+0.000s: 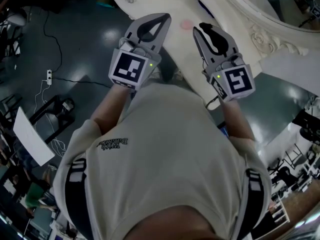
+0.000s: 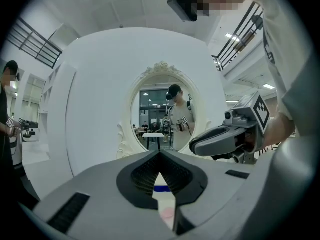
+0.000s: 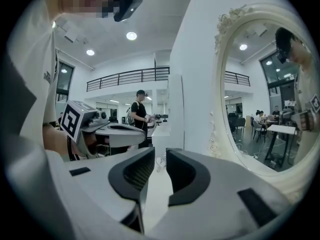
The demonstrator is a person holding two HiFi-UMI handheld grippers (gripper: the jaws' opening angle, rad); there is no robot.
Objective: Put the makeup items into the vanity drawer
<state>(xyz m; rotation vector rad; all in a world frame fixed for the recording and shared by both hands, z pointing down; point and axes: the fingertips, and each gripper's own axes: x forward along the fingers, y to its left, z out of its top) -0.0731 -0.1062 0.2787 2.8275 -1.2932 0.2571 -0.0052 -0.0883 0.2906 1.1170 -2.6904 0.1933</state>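
you hold both grippers over the white desk [image 1: 177, 44]. the fingers of your left gripper [image 1: 162, 19] are closed together, and there is nothing between them. the fingers of your right gripper [image 1: 201, 29] stand a little apart, with only a narrow gap, and are also empty. a small pink round makeup item [image 1: 186, 23] lies on the desk between the two tips.

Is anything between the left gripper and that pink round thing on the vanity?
Nothing visible. The pink round thing lies in the open on the white vanity top, just beside the shut tips of the left gripper.
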